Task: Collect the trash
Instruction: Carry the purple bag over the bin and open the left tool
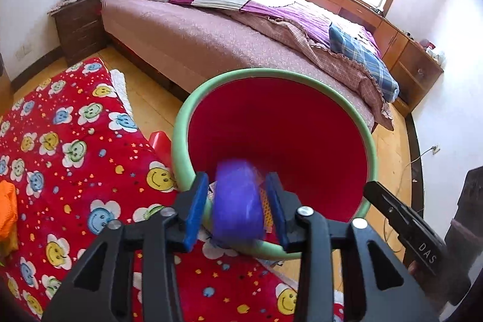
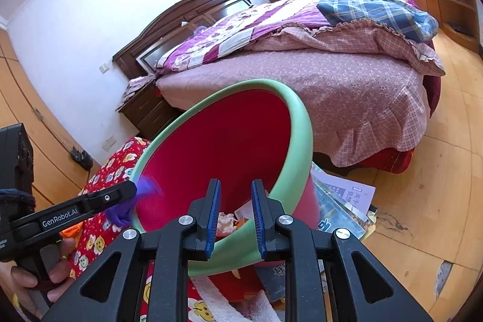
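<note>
The left tongs (image 1: 238, 207), marked "GenRobot.AI" on the side, stand parted over the near rim of the red bin (image 1: 302, 141), a blurred purple scrap (image 1: 237, 201) loose between the pads. The right tongs (image 2: 235, 219), marked "DAS", pinch the bin's green rim (image 2: 299, 116), tilting it beside the bed (image 2: 332, 86).

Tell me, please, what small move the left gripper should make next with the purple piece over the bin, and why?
Probably open the left gripper wider and let go. The purple piece, blurred, already sits between its pads over the mouth of the red bin, whose green rim the right gripper holds tilted toward it, so it should fall inside.
</note>
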